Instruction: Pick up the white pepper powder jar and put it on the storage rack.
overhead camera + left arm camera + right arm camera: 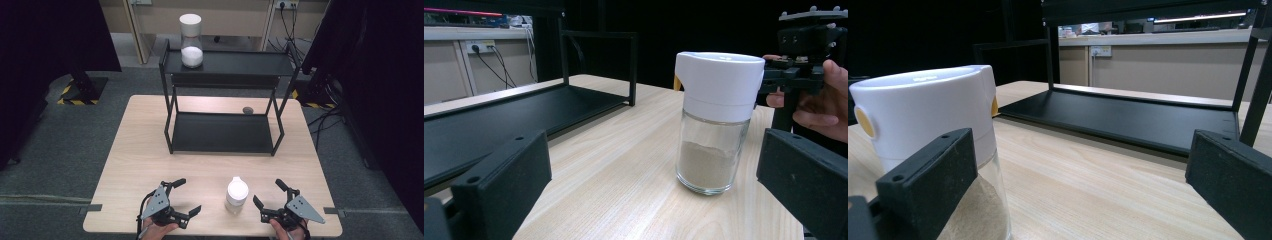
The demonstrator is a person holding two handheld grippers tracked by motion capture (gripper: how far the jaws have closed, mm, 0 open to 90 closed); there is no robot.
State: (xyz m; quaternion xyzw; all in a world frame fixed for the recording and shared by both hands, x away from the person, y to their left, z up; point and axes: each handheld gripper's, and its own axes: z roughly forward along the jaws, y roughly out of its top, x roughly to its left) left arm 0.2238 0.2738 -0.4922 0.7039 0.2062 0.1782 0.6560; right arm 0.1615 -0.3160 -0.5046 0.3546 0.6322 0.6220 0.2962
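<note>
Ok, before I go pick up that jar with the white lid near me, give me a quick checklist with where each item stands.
1. Jar upright on the table: ok.
2. Jar lid seated: looks ok; tightness cannot tell.
3. Left gripper open, jaws apart: ok.
4. Right gripper open, jaws apart: ok.
5. Jar between the right gripper's jaws: not ok; in the right gripper view it sits by one jaw.
6. Lower shelf of the black rack bare, upper shelf holds another jar: ok.
</note>
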